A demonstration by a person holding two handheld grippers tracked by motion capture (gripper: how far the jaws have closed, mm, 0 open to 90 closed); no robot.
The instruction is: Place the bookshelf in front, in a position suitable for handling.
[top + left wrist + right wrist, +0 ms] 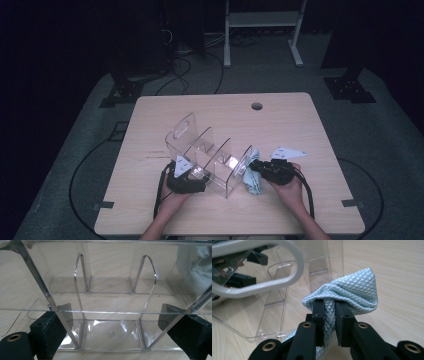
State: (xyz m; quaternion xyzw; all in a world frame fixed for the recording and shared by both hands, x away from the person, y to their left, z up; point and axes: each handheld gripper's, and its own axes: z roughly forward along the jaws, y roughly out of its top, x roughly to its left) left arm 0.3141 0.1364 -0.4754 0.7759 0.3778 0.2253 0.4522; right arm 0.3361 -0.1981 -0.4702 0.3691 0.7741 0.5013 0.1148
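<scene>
Left tongs (197,176) spread wide bracing the clear acrylic divided organiser (215,157), right tongs (329,322) pinching the pale-green quilted cloth (352,293) — wiping's underway, next press it against the end wall.

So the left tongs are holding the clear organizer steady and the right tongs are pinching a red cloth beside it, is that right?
Not quite: the cloth is pale blue-green with a quilted diamond texture, not red, as the right gripper view shows. The rest stands: the right tongs are pinched on it beside the clear organizer, and the left tongs straddle the organizer's wall.
</scene>
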